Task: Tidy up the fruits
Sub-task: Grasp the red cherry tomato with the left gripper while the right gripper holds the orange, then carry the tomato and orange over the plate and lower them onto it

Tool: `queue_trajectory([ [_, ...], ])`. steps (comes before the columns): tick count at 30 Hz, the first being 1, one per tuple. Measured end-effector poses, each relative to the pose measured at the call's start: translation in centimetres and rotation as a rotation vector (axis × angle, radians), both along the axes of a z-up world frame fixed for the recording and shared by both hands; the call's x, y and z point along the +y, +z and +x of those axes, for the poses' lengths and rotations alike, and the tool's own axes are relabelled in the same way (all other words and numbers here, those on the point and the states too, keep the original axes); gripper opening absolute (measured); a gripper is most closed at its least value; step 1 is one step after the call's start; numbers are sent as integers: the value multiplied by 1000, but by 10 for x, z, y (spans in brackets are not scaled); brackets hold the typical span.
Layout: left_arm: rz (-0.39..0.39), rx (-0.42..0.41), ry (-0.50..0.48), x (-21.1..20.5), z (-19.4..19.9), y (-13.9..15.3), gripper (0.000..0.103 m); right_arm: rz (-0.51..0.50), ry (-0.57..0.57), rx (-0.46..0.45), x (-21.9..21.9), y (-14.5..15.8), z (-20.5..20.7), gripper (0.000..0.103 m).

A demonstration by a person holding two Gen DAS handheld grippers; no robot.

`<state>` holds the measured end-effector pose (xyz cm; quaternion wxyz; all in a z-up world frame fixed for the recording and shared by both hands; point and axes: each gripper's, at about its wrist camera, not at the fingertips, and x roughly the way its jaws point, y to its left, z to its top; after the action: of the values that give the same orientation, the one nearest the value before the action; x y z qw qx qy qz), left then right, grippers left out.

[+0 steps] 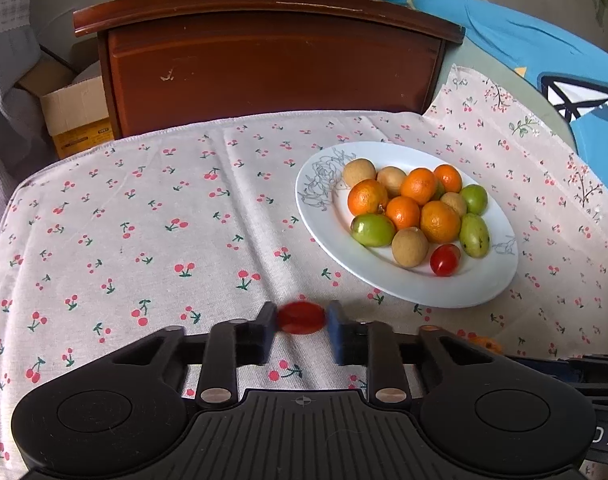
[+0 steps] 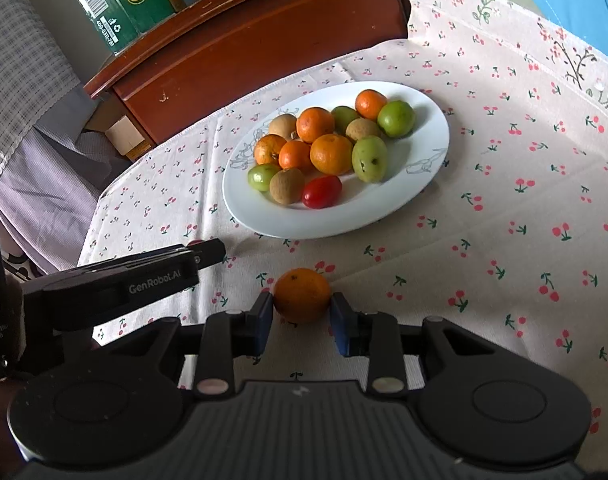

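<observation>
The left tool (image 1: 301, 318) has its two blue pads pressed against either side of a small red tomato (image 1: 301, 317), which looks blurred in the left wrist view and sits just above the cherry-print cloth (image 1: 143, 220) that covers the table. The right tool (image 2: 301, 306) is closed on a small orange (image 2: 301, 295), one pad on each flank, with the fruit low over the same cloth. In the right wrist view the left tool's black body shows at the left edge, close beside the right one.

Beyond both tools lies a white oval plate (image 2: 263, 216) with a grey line drawing on its rim. It holds a heap of fruit: several more oranges, a few green fruits (image 2: 370, 158), some round tan-brown fruits (image 2: 286, 185) and one red tomato (image 2: 322, 191) at the near side of the pile.

Behind the table stands a dark wooden cabinet (image 1: 271, 72) with a green carton (image 2: 115, 0) on top. A blue printed fabric (image 1: 544, 52) lies at the far right, and a cardboard box (image 1: 73, 116) sits left of the cabinet.
</observation>
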<state>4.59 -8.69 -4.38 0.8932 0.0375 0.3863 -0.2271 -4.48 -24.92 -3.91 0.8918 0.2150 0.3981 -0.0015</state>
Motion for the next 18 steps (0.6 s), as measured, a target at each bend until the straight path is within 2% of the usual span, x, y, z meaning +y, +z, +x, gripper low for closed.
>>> queue_trajectory([
  [18, -75, -45, 17, 4, -7, 31, 23, 30, -14, -28, -7, 4, 2, 31],
])
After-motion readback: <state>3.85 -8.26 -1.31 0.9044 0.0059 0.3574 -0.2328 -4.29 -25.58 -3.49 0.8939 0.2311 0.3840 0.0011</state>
